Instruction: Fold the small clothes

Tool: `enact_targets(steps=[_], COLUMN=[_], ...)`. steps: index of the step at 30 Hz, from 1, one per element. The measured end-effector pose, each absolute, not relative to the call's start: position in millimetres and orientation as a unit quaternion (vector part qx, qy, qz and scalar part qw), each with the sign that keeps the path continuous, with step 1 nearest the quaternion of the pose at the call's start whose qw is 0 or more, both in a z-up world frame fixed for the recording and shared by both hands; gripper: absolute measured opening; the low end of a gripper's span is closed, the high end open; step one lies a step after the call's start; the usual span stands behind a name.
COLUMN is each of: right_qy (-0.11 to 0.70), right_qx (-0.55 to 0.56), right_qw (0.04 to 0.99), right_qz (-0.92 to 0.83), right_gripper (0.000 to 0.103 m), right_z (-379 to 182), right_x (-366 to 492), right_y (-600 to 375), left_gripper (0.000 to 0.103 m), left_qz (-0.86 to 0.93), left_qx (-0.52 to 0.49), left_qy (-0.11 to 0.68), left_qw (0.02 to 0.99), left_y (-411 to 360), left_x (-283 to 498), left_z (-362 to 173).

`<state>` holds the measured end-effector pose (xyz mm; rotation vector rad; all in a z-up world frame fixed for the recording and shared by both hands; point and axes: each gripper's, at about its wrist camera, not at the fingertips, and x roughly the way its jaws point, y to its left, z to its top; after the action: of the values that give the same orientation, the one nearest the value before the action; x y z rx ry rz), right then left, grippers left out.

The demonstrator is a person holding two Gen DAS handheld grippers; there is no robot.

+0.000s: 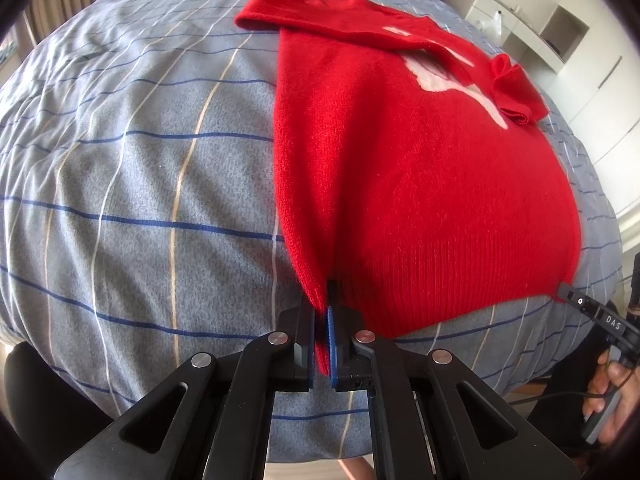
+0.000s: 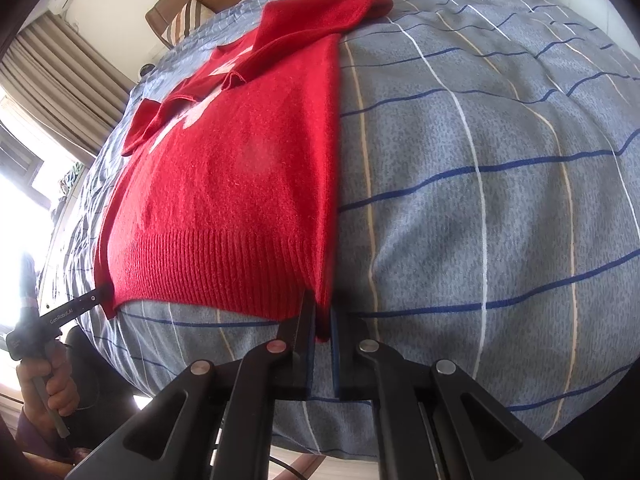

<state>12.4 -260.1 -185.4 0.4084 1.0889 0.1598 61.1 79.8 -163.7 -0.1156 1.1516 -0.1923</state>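
A small red knit sweater [image 1: 420, 168] with a white front motif lies flat on the bed, both sleeves folded in across the chest. My left gripper [image 1: 322, 312] is shut on the sweater's near left hem corner. My right gripper [image 2: 322, 320] is shut on the near right hem corner of the same sweater [image 2: 240, 184]. The right gripper also shows at the right edge of the left wrist view [image 1: 576, 300]. The left gripper also shows at the left edge of the right wrist view [image 2: 96, 296], at the other hem corner.
The bed is covered by a grey-blue checked duvet [image 1: 140, 180], also in the right wrist view [image 2: 480, 160]. White cabinets [image 1: 560, 40] stand to the right. Curtains and a bright window [image 2: 48, 112] are to the left. A striped pillow [image 2: 184, 20] lies by the headboard.
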Motion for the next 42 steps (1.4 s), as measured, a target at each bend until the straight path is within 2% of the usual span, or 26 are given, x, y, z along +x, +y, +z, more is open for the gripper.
enact_targets(steps=[4, 7, 10, 12, 15, 18, 20, 22, 25, 28, 31, 33, 35, 36, 37, 42], right_qy=[0.515, 0.518, 0.527, 0.538, 0.544, 0.526, 0.488, 0.445, 0.395, 0.380, 0.391, 0.396, 0.401, 0.408, 0.409, 0.362], right_qx=[0.192, 0.190, 0.185, 0.180, 0.167, 0.108, 0.054, 0.017, -0.038, -0.123, -0.229, -0.257, -0.197, -0.154, -0.110, 0.071], right_qw=[0.832, 0.831, 0.826, 0.821, 0.821, 0.844, 0.871, 0.895, 0.915, 0.901, 0.874, 0.865, 0.877, 0.883, 0.891, 0.925], right_qz=[0.074, 0.073, 0.071, 0.067, 0.042, -0.006, -0.019, -0.005, 0.074, 0.170, 0.174, 0.171, 0.178, 0.175, 0.164, 0.092], right_gripper=[0.005, 0.006, 0.013, 0.019, 0.031, 0.032, 0.038, 0.059, 0.068, 0.068, 0.067, 0.066, 0.040, 0.015, 0.011, 0.010], right_z=[-184.7, -183.9, -183.2, -181.6, -171.5, -141.1, -106.9, -73.7, -44.8, -57.3, -100.7, -128.0, -135.7, -133.1, -127.2, -75.0], right_x=[10.3, 8.5, 4.6, -1.4, -14.4, -13.6, -0.5, 20.4, 63.4, 111.6, 153.8, 173.9, 187.0, 193.2, 198.9, 192.9], right_y=[-260.4, -261.3, -262.7, -266.3, -286.5, -307.9, -309.4, -298.4, -257.1, -200.4, -155.2, -142.8, -152.6, -165.6, -181.0, -300.0], left_gripper=[0.005, 0.012, 0.030, 0.047, 0.051, 0.058, 0.061, 0.062, 0.062, 0.062, 0.063, 0.063, 0.063, 0.063, 0.063, 0.063], left_qz=[-0.090, -0.093, -0.098, -0.098, -0.088, -0.069, -0.056, -0.045, -0.040, -0.037, -0.030, -0.021, -0.008, -0.003, 0.002, 0.010], left_qx=[-0.058, -0.060, -0.062, -0.055, -0.024, -0.011, -0.019, -0.035, -0.060, -0.064, -0.061, -0.058, -0.055, -0.056, -0.058, -0.065], left_qy=[0.544, 0.547, 0.555, 0.561, 0.553, 0.528, 0.509, 0.495, 0.476, 0.468, 0.467, 0.470, 0.476, 0.480, 0.482, 0.486], left_qw=[0.832, 0.830, 0.824, 0.820, 0.828, 0.846, 0.859, 0.867, 0.876, 0.880, 0.881, 0.880, 0.878, 0.876, 0.874, 0.872], left_y=[81.6, 83.0, 84.8, 86.4, 91.2, 101.8, 110.2, 117.6, 121.3, 121.6, 116.4, 118.2, 123.2, 126.3, 129.6, 136.7], left_x=[60.1, 55.8, 48.2, 38.8, 23.9, 11.9, 9.9, 11.2, 15.0, 16.4, 17.5, 17.0, 15.2, 15.2, 15.3, 16.5], left_z=[-162.6, -162.0, -160.3, -156.5, -145.2, -127.0, -114.8, -103.7, -90.2, -83.6, -84.7, -87.4, -90.5, -92.0, -93.2, -93.7])
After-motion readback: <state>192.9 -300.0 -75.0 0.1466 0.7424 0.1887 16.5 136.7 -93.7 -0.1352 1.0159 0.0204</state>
